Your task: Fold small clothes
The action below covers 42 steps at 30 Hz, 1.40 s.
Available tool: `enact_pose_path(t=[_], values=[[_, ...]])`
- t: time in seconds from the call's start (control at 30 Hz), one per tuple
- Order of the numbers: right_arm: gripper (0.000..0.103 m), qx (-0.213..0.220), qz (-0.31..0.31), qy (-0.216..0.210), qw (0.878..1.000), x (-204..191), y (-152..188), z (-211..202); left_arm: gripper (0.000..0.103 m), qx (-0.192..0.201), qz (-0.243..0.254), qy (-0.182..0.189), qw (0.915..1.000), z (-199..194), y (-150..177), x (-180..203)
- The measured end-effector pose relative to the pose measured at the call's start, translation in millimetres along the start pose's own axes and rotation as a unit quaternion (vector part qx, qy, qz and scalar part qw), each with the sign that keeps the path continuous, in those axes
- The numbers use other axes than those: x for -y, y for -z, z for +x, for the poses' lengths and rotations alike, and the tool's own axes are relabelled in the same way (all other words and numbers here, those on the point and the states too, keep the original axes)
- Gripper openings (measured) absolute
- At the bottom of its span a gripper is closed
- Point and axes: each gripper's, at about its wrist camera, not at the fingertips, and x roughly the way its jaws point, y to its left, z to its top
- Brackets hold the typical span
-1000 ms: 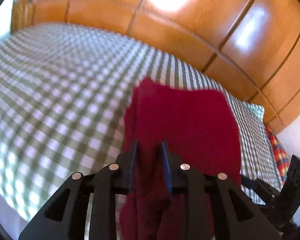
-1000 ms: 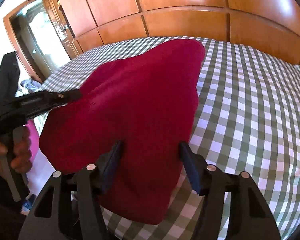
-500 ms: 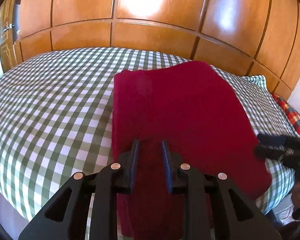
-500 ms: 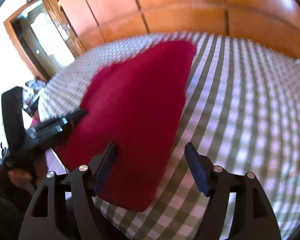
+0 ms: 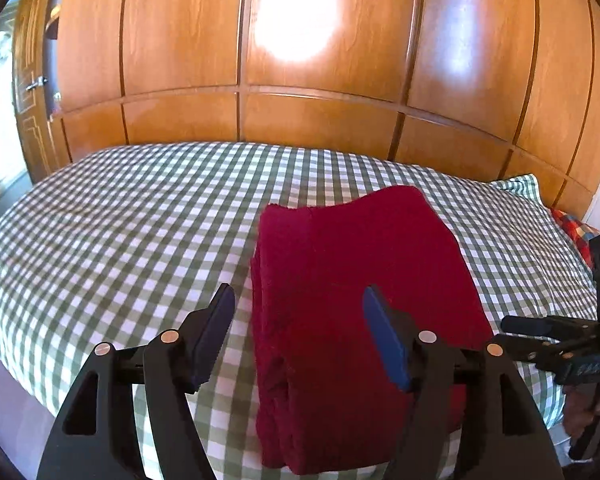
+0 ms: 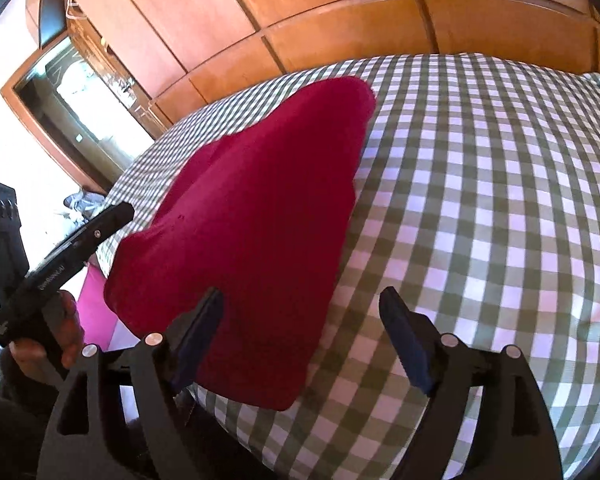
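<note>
- lying flat near the front edge of the bed (image 5: 112, 240), the dark red garment (image 5: 356, 300) forms a folded, roughly rectangular stack with soft, matte, slightly fuzzy fabric.
- layered fold edges show along the garment's left side in the left wrist view; its far edge is gently wavy.
- the bed carries a green-and-white checked sheet, smooth with shallow wrinkles.
- the left gripper (image 5: 298, 336) has its jaws spread wide, holding nothing; its blue pads (image 5: 384, 340) stand apart above the garment's near portion, with rigid black plastic arms and round metal fasteners.
- the right gripper (image 6: 302, 336) is likewise spread wide and empty; one pad sits over the garment's near edge, the other over bare sheet.
- in the right wrist view the garment (image 6: 256, 220) narrows toward a rounded far corner.
- the person's left hand (image 6: 56, 340) wraps the black handle at the bed's edge.
- glossy wooden wardrobe panels (image 5: 320, 60), divided by dark grooves, stand behind the bed and reflect bright light patches.
- a plaid red-and-blue fabric (image 5: 572, 228) shows at the bed's far right corner.
</note>
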Motion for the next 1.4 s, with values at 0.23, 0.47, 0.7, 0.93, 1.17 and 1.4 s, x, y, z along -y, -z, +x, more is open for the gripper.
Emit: enact_pose_path(t=[0.23,0.47,0.7,0.93,1.17,1.4], values=[[0.085,-0.011,0.044,-0.038,0.998,11.6,-14.7,3.5,0.07,-0.012,0.005,-0.001,0.9999,13.8,-4.8,-8.4],[0.087,-0.035,0.08,-0.081,0.993,18.3,-37.8,29.6,0.075,-0.04,-0.005,0.016,0.9991,36.2,-8.1,-20.8],[0.088,-0.058,0.098,-0.111,0.987,19.2,-51.7,55.2,0.077,-0.074,-0.026,0.043,0.9959,60.3,-8.7,-36.1],[0.089,-0.079,0.108,-0.141,0.981,15.9,-56.9,81.2,0.08,-0.115,-0.048,0.114,0.9856,87.3,-4.1,-44.5],[0.087,-0.086,0.096,-0.165,0.978,7.2,-57.5,101.5,0.075,-0.165,-0.139,0.25,0.944,125.9,11.0,-68.4],[0.049,-0.072,0.084,-0.157,0.981,-11.3,-55.3,98.3,0.04,-0.147,-0.161,0.302,0.9279,120.3,22.4,-68.4]])
